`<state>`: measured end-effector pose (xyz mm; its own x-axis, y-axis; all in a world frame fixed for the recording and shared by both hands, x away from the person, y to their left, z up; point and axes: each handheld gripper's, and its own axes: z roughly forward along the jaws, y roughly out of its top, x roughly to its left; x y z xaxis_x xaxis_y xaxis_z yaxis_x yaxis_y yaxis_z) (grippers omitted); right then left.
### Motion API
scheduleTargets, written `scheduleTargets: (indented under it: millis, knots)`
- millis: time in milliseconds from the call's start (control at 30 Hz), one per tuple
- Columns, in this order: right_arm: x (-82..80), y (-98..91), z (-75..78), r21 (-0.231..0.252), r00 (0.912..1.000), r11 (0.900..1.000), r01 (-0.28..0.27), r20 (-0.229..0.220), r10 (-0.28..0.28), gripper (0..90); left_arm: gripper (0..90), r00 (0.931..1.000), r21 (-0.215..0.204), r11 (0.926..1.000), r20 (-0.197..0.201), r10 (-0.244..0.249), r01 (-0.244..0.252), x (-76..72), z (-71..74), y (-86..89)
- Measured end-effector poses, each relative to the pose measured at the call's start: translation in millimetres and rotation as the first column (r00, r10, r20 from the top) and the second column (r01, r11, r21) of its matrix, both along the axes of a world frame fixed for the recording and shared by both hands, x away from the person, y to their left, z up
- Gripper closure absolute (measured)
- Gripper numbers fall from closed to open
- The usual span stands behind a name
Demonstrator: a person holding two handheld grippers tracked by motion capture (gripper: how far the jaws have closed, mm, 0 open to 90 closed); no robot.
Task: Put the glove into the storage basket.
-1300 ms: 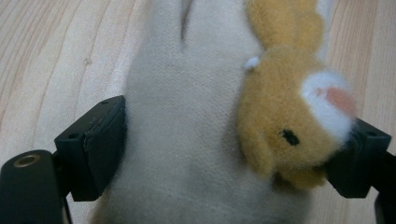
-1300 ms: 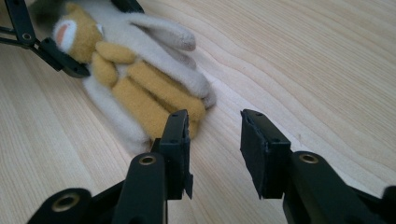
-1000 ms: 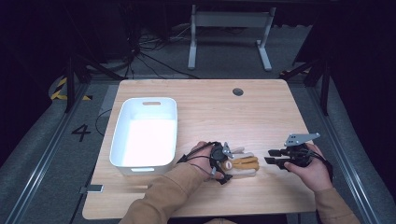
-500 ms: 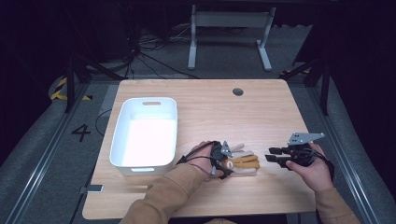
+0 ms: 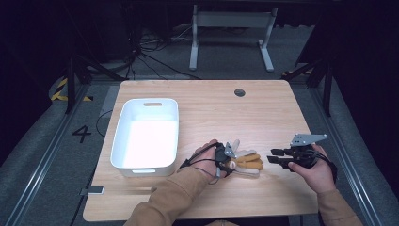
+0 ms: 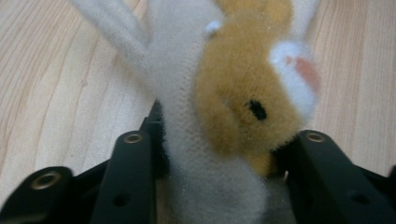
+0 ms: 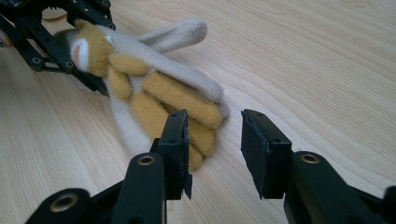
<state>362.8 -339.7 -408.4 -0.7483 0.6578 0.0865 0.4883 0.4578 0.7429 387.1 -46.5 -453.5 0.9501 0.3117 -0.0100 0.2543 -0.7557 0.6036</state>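
Observation:
A tan and white plush rabbit [image 5: 247, 162] lies on the wooden table [image 5: 226, 113] near its front edge. My left gripper [image 5: 226, 157] has just been closing, and its jaws now squeeze the rabbit's head [image 6: 243, 107] from both sides. In the right gripper view, the left gripper [image 7: 79, 46] clasps the head at the far left, and the body [image 7: 163, 88] stretches toward me. My right gripper [image 5: 275, 156] hovers just right of the rabbit's feet. Its jaws [image 7: 214, 126] stand open with bare wood between them, and one jaw is next to the feet.
A white plastic bin [image 5: 150, 101] stands left of the hands, a little farther back. A round cable hole [image 5: 239, 92] sits near the table's far edge. Beyond the table are a metal stand and cables on dark floor.
The left gripper's jaws have drawn in against the rabbit's head. Neither hand has shifted, and the right gripper's jaws look the same.

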Motion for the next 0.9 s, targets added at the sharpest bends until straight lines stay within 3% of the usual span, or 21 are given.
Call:
scheduleTargets:
  millis: [167, 367, 533, 667, 700, 900]
  knots:
    - [-0.3, -0.7, -0.5, 0.004, 1.0, 1.0, 0.003, -0.003, -0.003, 62.4, 64.1, 1.0, -0.004, 1.0, -0.002, 0.002, -0.002, -0.7, 0.2, -0.2]
    - [0.3, -2.8, -0.5, 0.011, 1.0, 0.9999, 0.009, 0.0, -0.009, 62.5, 66.0, 0.9985, -0.002, 0.9993, -0.042, 0.037, -0.037, 0.1, 2.2, -0.9]
    - [0.4, -4.2, -0.2, 0.013, 0.9999, 0.9998, 0.014, 0.002, -0.014, 62.6, 66.4, 0.9984, 0.011, 0.999, -0.037, 0.043, -0.043, -0.5, 4.7, -2.0]
    - [0.9, -5.3, -0.9, 0.013, 0.9999, 0.9998, 0.016, 0.002, -0.016, 62.7, 66.3, 0.9951, -0.008, 0.9977, -0.073, 0.066, -0.067, 0.0, 10.8, 0.2]
    - [1.3, -6.0, -1.0, 0.013, 0.9999, 0.9998, 0.014, 0.0, -0.014, 62.7, 66.3, 0.9908, -0.006, 0.9957, -0.099, 0.092, -0.093, 0.2, 15.6, 2.6]
    - [4.7, -7.0, -2.4, 0.012, 0.9999, 0.9998, 0.015, -0.008, -0.014, 62.6, 66.1, 0.98, -0.006, 0.9886, -0.133, 0.148, -0.15, 1.5, 34.3, 10.5]
